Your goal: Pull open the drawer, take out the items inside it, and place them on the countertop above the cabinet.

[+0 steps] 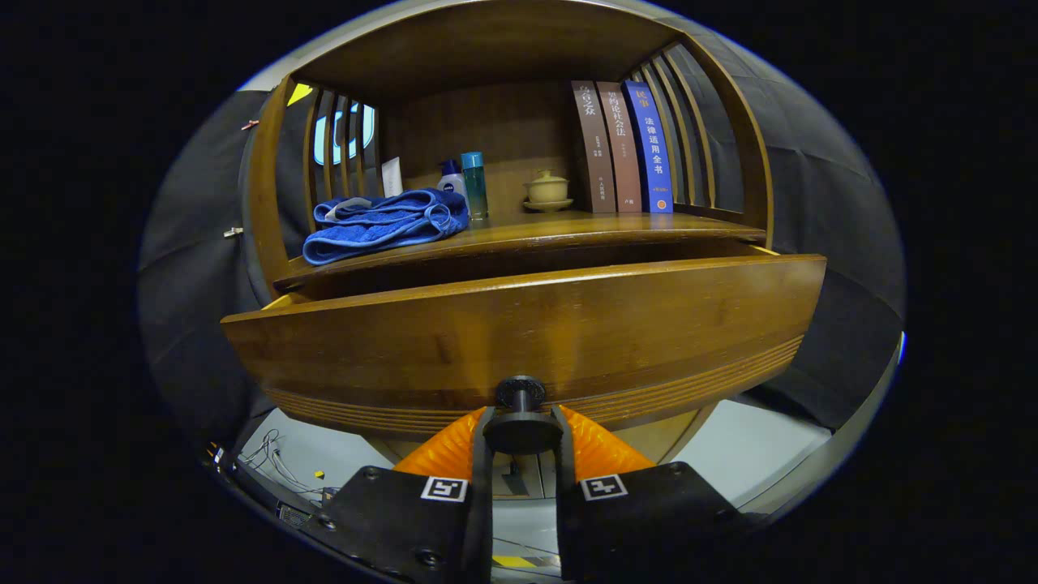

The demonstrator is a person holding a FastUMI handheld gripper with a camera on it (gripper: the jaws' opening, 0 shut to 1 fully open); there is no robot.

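1. The gripper (pixel 521 434) is seen nearest, its fingers (pixel 600 450) closed almost together on the round knob (pixel 521 392) of the drawer front (pixel 519 341), one pressing on each side.
2. The drawer is judged partly pulled out: its front stands forward of the cabinet, and a dark gap (pixel 519 264) lies between its top edge and the bench (pixel 568 231) above.
3. The pull is best made straight back along the fingers, level and steady, so that the knob is not twisted out of the grip and the drawer does not bind on its runners.
4. Beyond, on the bench, a folded blue towel (pixel 381 223) lies to one side, with bottles (pixel 466 182), a small lidded cup (pixel 548 191) and three upright books (pixel 624 146) further back.
5. The drawer's inside is hidden behind its front; what lies in it, and how much, cannot be told. The cabinet below the drawer is largely cut off by the fingers.
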